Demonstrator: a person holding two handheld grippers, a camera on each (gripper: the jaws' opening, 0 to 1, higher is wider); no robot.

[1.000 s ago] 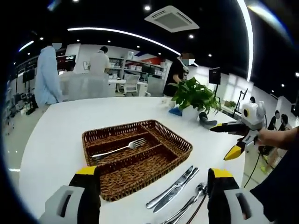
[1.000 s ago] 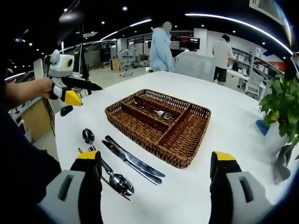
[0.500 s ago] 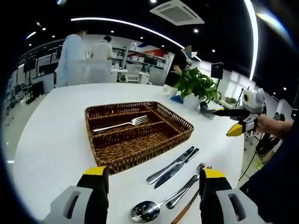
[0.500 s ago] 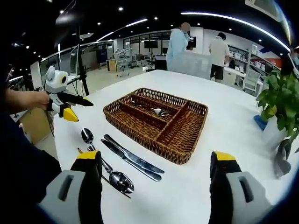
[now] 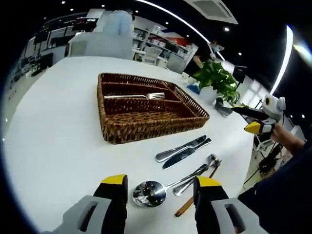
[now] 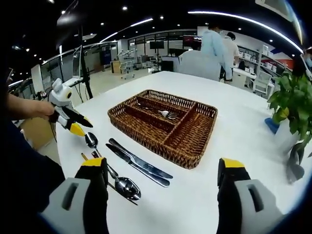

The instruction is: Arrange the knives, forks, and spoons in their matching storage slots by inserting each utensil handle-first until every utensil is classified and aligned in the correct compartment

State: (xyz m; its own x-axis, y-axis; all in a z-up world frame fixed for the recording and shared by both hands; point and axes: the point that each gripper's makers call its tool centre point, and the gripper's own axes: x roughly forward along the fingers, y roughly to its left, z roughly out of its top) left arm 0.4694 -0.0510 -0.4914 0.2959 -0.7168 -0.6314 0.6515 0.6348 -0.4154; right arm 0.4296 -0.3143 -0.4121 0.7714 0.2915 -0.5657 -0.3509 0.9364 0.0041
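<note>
Wicker basket seen past the jaws, one fork inside | left gripper has been lowered, jaws spread over a spoon | right gripper spread, holding nothing | knives waiting | spoon pickup likely next

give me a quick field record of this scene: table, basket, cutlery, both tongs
table: white, round-edged
basket: brown wicker basket with dividers, on the table
in basket: one fork in a long slot
knives: two knives side by side on the table, outside the basket
spoons: two spoons beside the knives, plus a wooden-looking stick
left tongs: open, low over the near spoon bowl
right tongs: open, holding nothing
plant: green potted plant at table edge
</note>
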